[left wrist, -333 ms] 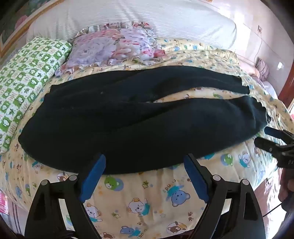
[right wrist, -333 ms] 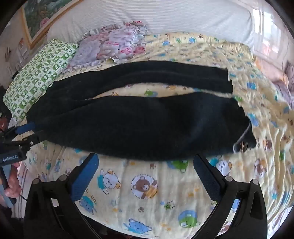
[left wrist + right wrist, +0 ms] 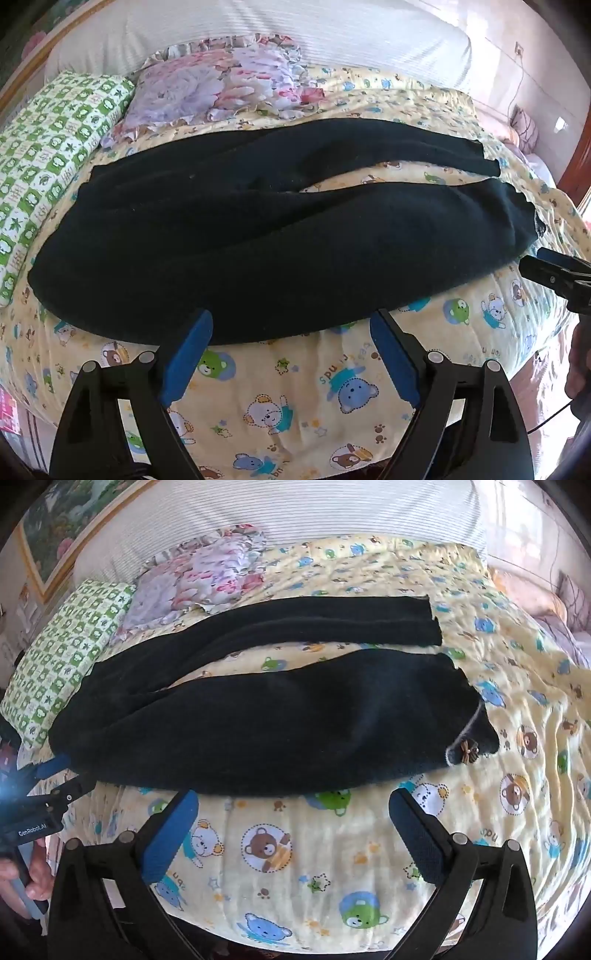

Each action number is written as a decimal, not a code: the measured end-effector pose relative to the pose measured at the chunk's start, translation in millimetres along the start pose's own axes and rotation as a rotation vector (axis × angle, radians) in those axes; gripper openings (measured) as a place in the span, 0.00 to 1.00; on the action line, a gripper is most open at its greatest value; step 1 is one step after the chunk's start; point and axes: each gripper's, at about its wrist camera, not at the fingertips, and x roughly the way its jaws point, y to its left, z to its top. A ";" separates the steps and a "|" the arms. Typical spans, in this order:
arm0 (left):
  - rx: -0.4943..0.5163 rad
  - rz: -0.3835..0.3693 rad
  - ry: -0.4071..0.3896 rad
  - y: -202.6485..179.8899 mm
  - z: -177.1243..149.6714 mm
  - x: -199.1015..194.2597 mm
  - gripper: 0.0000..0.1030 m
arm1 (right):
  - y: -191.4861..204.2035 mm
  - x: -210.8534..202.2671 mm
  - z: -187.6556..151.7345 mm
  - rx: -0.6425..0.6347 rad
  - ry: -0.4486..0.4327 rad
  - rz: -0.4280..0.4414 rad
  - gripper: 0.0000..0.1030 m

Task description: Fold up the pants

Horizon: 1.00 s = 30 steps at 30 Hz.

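Observation:
Black pants [image 3: 266, 236] lie flat across the bed, waistband at the left, two legs spread apart toward the right. They also show in the right wrist view [image 3: 280, 723], where the near leg's cuff is turned up with a small bow [image 3: 468, 754]. My left gripper [image 3: 291, 325] is open and empty at the near edge of the pants' hip. My right gripper [image 3: 293, 801] is open and empty at the near edge of the near leg. The right gripper shows at the right in the left wrist view [image 3: 546, 266]; the left gripper shows at the left in the right wrist view [image 3: 62, 771].
The bed has a yellow bear-print quilt [image 3: 295, 398]. A green checked pillow [image 3: 48, 147] and a floral pillow [image 3: 221, 77] lie behind the pants. A padded white headboard [image 3: 295, 33] runs along the back. The bed's near edge is just under both grippers.
Both grippers have edged a little closer to the near edge of the pants. The pants have not moved.

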 end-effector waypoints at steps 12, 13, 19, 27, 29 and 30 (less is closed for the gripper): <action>-0.023 0.016 0.004 1.3 -1.0 6.8 0.85 | -1.5 7.2 2.9 0.027 0.021 0.003 1.00; -0.023 0.016 0.003 1.7 -1.5 7.7 0.85 | -0.4 7.5 4.3 0.024 0.019 0.004 1.00; -0.032 0.018 -0.003 6.2 -1.1 9.8 0.85 | 6.9 9.0 3.2 0.013 0.012 -0.002 1.00; -0.038 0.014 -0.004 6.6 -2.2 11.4 0.85 | 8.8 11.3 5.8 0.006 0.014 -0.003 1.00; -0.038 0.012 -0.004 6.9 -2.4 11.3 0.85 | 9.7 11.5 5.8 0.006 0.014 -0.005 1.00; -0.039 0.011 -0.005 6.9 -2.3 11.8 0.85 | 10.2 11.6 6.0 0.005 0.015 -0.006 1.00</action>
